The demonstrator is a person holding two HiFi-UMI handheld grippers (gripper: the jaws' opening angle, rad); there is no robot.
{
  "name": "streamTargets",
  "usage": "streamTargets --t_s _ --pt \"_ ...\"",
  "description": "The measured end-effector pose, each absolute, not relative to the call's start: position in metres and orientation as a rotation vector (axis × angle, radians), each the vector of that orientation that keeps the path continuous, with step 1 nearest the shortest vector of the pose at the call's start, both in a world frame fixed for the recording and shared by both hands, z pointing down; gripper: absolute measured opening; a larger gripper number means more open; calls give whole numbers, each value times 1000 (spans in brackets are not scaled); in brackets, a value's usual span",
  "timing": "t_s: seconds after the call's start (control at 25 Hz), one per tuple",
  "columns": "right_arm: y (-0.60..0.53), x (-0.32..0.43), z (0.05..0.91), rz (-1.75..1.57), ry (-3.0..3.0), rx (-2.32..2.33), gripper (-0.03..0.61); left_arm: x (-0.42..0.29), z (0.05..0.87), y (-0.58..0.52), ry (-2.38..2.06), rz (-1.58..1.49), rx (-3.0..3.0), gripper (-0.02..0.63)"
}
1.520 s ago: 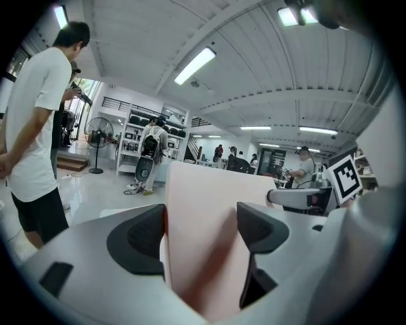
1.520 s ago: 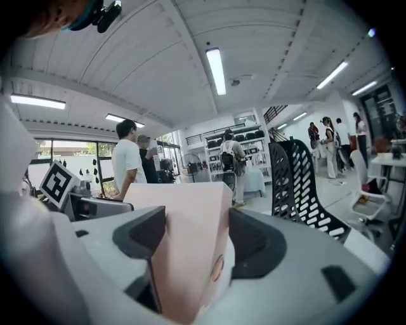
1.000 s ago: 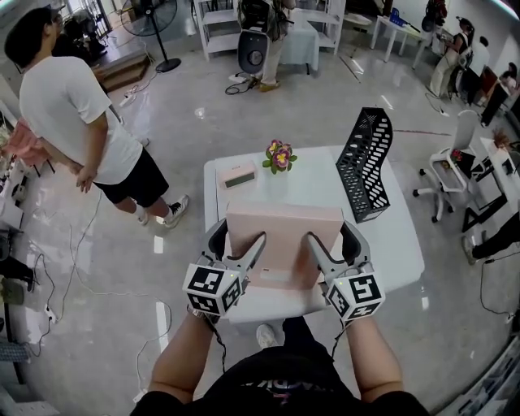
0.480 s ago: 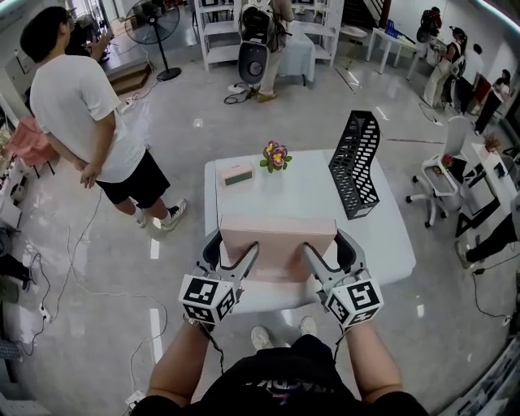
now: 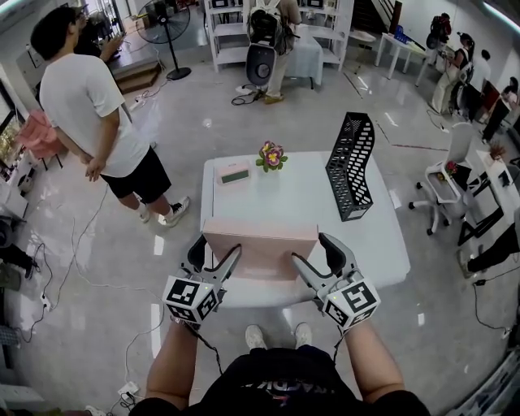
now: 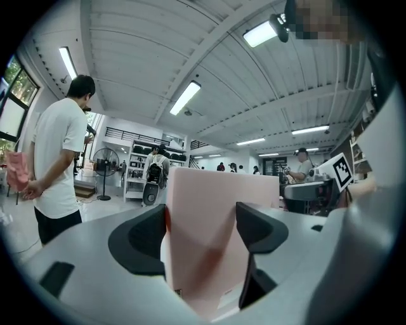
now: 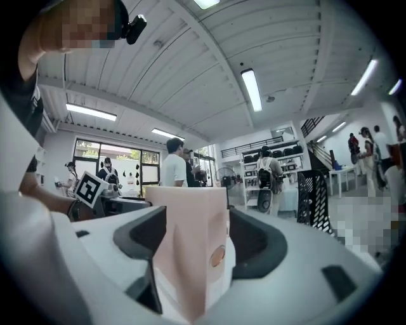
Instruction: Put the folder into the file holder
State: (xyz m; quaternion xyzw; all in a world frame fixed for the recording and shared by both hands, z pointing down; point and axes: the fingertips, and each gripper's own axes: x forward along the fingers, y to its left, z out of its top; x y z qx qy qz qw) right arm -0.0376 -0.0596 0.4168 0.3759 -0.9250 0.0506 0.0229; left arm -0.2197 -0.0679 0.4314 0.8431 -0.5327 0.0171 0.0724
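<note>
Folder, pink, sits upright over the near edge of the white table, with the black file holder at far right. My left gripper pinches the folder's left end and my right gripper its right end.

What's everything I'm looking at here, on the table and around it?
folder: one, pale pink, lifted over the table's near edge, clamped at both ends
file holder: one, black mesh, upright at the table's far right
table: one, white, centre
flowers: one small bunch, pink and yellow, far edge of the table
small box: one, pink with a green face, left of the flowers
standing fan: one, black, far left
office chair: one, white, right of the table
bystander: one close by, white shirt, left; others farther back
left gripper: grey, shut on the folder's left end
right gripper: grey, shut on its right end
</note>
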Motion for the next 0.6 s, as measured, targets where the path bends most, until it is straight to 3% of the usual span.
streamTargets --t_s 0.6 --pt "-83 -57 412 223 -3024 547 314 -219 428 -63 -1779 71 2407 337"
